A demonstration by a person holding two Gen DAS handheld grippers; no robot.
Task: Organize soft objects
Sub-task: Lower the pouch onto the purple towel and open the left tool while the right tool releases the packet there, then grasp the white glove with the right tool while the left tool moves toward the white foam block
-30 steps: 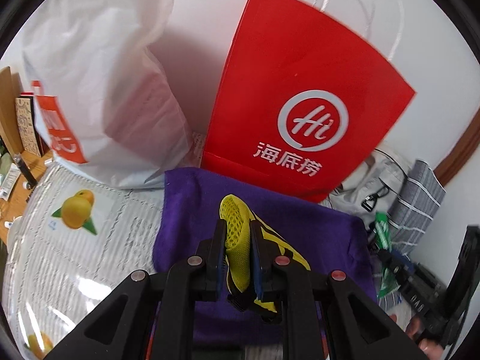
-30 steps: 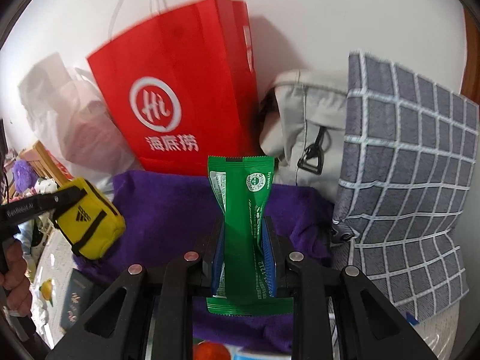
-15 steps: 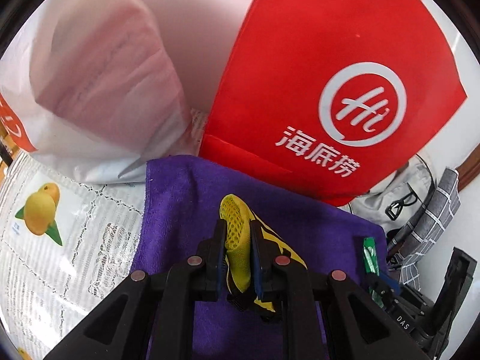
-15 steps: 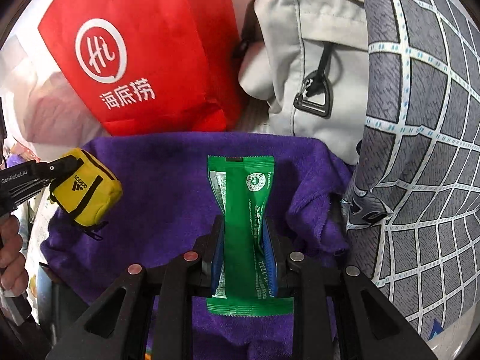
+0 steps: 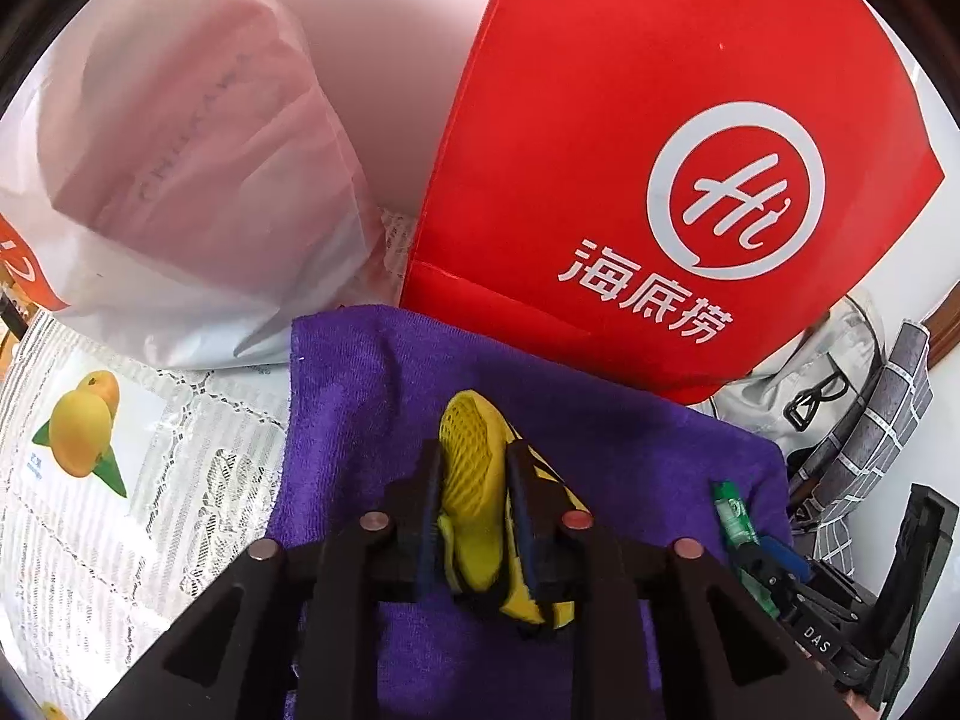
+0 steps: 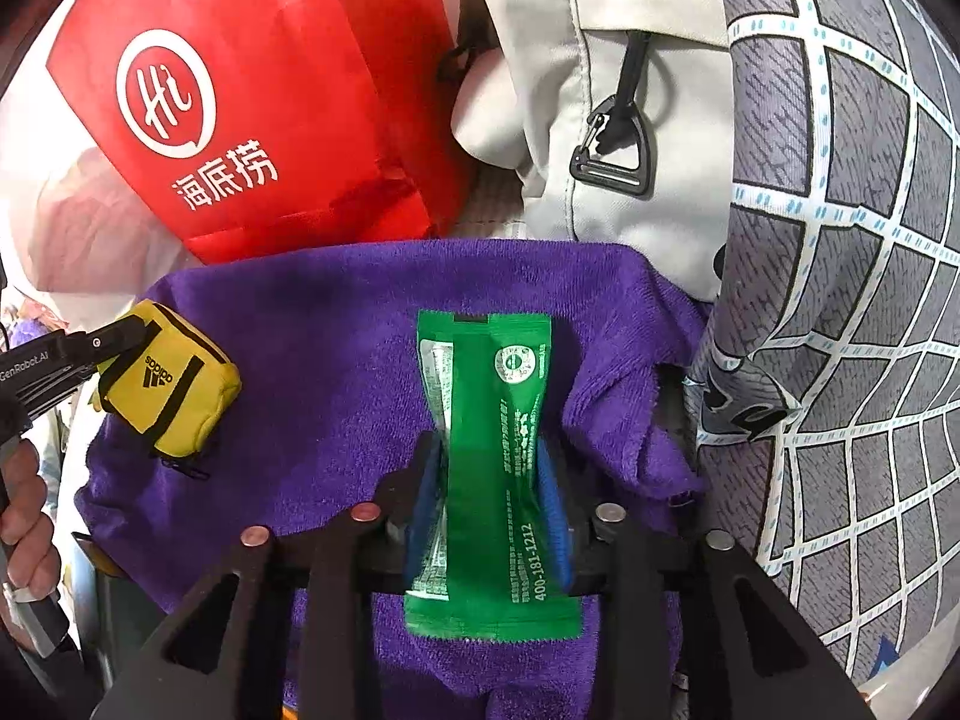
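Observation:
A purple towel [image 5: 372, 396] [image 6: 336, 372] lies spread on the table. My left gripper [image 5: 474, 462] [image 6: 120, 336] holds a yellow mesh-sided pouch [image 5: 471, 438] [image 6: 174, 396] low over the towel's left part. Its jaws are opening, and the pads still touch the pouch. My right gripper [image 6: 489, 444] holds a green snack packet [image 6: 492, 396] [image 5: 729, 510] low over the towel's right half. Those jaws are opening too, with the packet still pinched at its waist. Whether either object rests on the towel is hidden.
A red paper bag [image 5: 600, 150] [image 6: 258, 120] and a white plastic bag [image 5: 180, 150] stand behind the towel. A pale grey bag [image 6: 570, 90] and a grey checked cloth [image 6: 840, 300] crowd its right side. Left lies a lace tablecloth [image 5: 198, 480]. A hand [image 6: 24, 510] grips the left tool.
Both grippers came down and closer to the purple towel with their objects. The right fingers stand wider apart, and the green packet looks less squeezed. The left fingers parted slightly.

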